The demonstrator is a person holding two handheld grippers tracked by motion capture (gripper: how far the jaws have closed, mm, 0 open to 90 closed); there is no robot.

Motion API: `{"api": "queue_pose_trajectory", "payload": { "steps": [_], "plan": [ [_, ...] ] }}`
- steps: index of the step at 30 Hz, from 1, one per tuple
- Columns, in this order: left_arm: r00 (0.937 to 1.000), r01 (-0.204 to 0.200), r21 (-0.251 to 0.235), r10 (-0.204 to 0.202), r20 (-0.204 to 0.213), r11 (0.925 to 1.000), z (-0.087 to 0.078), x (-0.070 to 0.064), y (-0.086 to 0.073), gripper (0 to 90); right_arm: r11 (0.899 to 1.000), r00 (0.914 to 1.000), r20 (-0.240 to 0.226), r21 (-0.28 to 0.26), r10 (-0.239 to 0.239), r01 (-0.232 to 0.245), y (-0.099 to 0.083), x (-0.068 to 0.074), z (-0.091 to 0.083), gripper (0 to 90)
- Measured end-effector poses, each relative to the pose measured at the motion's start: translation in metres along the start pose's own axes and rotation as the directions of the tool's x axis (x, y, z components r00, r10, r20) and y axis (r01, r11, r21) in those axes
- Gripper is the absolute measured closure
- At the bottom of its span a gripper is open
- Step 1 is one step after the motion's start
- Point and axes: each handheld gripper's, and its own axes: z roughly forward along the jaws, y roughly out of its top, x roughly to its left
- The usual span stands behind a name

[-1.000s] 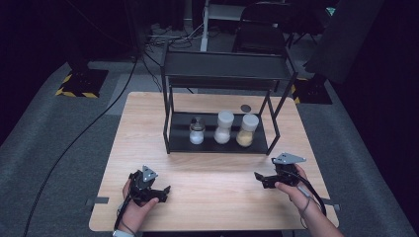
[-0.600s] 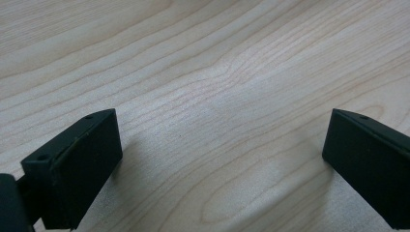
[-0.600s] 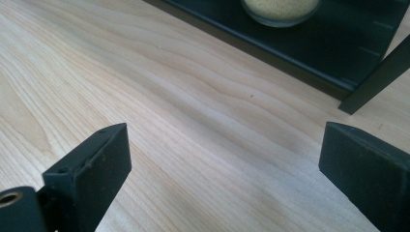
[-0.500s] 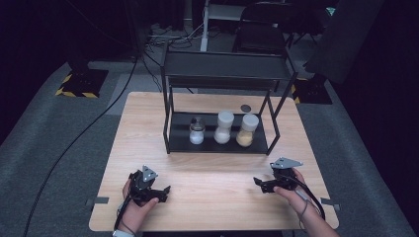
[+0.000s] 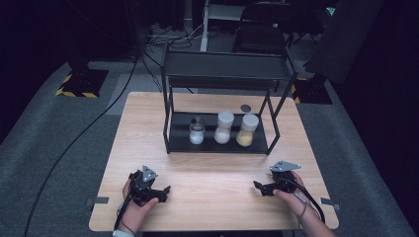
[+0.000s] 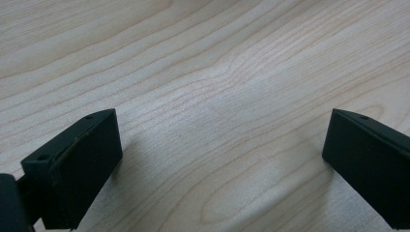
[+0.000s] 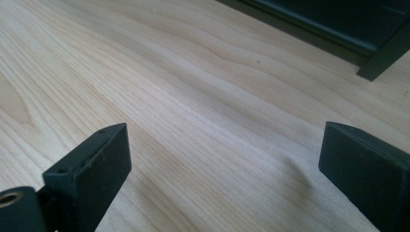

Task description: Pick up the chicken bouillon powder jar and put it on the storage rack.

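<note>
A black two-tier rack (image 5: 173,133) stands at the middle of the wooden table (image 5: 143,123). On its lower shelf stand three jars in a row: a small silver-lidded jar (image 5: 196,132) with white contents, a taller white-lidded jar (image 5: 224,127), and a jar of yellowish grains (image 5: 247,130). My left gripper (image 5: 164,193) rests near the front left edge, open, with bare wood between its jaws (image 6: 222,140). Over the front right of the table my right gripper (image 5: 258,187) is open as well, holding nothing (image 7: 222,145). The rack's base (image 7: 329,19) lies ahead of it.
A small dark round disc (image 5: 245,107) lies on the table behind the rack. The rack's upper shelf (image 5: 225,66) is bare. Dark floor, cables and equipment surround the table.
The right gripper has drifted toward the near edge of the table and lower. The left gripper has not moved.
</note>
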Motion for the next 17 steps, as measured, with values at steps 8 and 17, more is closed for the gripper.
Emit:
{"api": "queue_pose_trajectory", "payload": {
  "steps": [8,17],
  "plan": [
    [1.0000,0.000,0.000,0.000,0.000,1.0000,0.0000,0.0000,0.0000,0.6,1.000,0.9997,0.013,0.012,-0.018,0.018,-0.0038,0.0030,0.0044,3.4],
    [1.0000,0.001,0.000,-0.001,0.000,1.0000,0.0000,0.0001,0.0001,0.6,1.000,0.9999,0.013,-0.006,0.005,-0.005,-0.0091,0.0026,0.0058,1.1]
  ]
}}
